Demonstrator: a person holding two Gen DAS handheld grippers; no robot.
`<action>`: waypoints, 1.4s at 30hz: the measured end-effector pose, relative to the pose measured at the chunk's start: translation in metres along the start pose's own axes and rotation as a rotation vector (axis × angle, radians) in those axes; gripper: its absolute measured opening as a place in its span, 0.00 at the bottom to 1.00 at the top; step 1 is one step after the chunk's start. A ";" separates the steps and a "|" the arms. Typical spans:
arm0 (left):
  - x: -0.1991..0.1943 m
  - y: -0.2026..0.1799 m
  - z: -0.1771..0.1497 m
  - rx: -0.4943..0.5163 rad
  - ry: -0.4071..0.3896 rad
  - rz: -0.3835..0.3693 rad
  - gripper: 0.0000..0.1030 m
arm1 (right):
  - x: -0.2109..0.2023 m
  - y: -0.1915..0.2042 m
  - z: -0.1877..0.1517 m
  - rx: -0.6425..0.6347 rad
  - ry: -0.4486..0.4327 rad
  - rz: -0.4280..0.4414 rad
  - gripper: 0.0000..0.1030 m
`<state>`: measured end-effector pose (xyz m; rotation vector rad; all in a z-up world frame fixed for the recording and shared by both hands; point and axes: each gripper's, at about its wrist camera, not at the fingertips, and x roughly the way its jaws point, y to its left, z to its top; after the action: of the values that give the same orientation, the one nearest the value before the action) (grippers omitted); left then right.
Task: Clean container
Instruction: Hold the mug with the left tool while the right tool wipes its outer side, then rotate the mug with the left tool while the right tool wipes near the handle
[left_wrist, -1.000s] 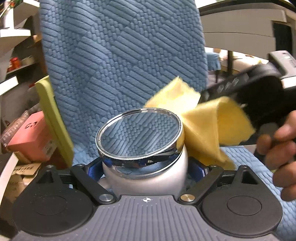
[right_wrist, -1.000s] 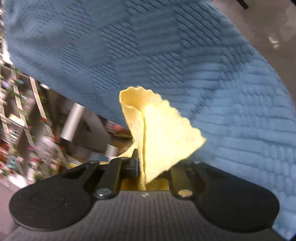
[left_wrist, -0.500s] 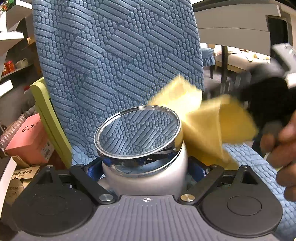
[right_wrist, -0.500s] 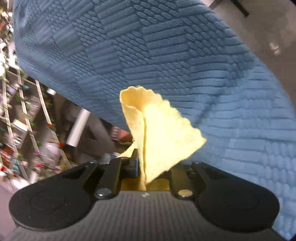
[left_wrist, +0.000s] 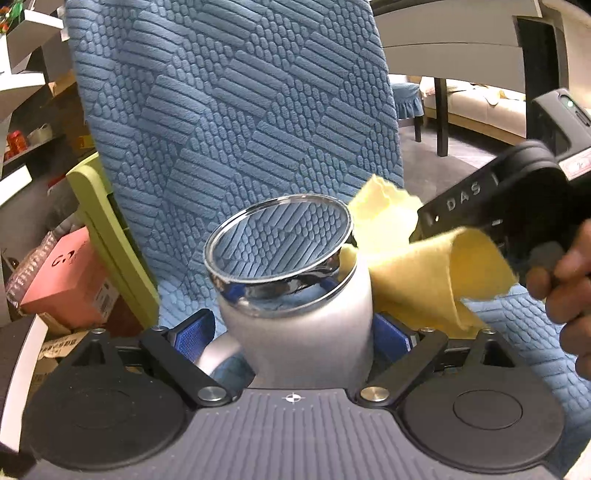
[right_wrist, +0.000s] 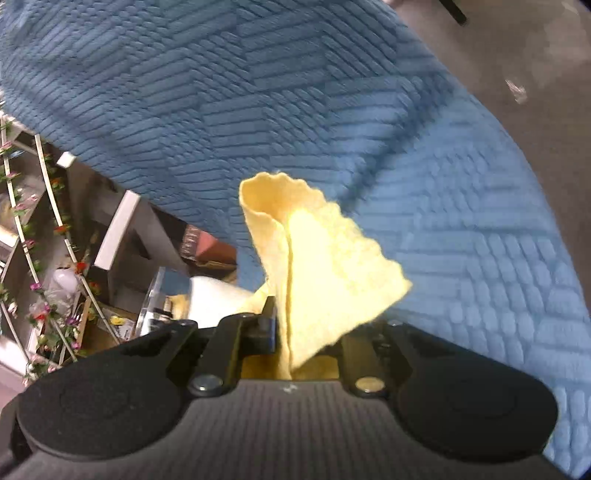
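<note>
Jar in one gripper, yellow cloth in the other

Closest in, the left gripper (left_wrist: 295, 332) has its blue-padded fingers (left_wrist: 194, 336) clamped on the white body of the container (left_wrist: 295, 314) — chrome-rimmed lid facing away, tilted a bit. Just beside it on the right, the yellow cloth (left_wrist: 417, 273) touches the jar's shoulder, pinched in the closed fingers of the right gripper (right_wrist: 306, 347), a hand (left_wrist: 565, 291) on its handle. Behind it all — a blue textured chair (left_wrist: 236, 110), pink box (left_wrist: 62, 273) off left.
</note>
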<state>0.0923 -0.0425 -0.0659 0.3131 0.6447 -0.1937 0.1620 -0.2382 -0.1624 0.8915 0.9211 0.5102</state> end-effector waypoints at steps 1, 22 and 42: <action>-0.001 0.001 0.000 -0.005 0.000 -0.001 0.90 | -0.003 0.001 0.001 -0.007 -0.007 0.005 0.16; -0.011 0.002 0.000 -0.078 -0.019 -0.013 0.81 | -0.025 0.008 -0.034 0.036 -0.102 -0.091 0.16; -0.020 0.029 -0.005 -0.127 0.021 -0.116 0.86 | -0.024 0.020 -0.030 -0.009 -0.186 -0.078 0.16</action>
<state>0.0821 -0.0116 -0.0509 0.1559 0.6934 -0.2591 0.1233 -0.2308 -0.1434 0.8761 0.7795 0.3579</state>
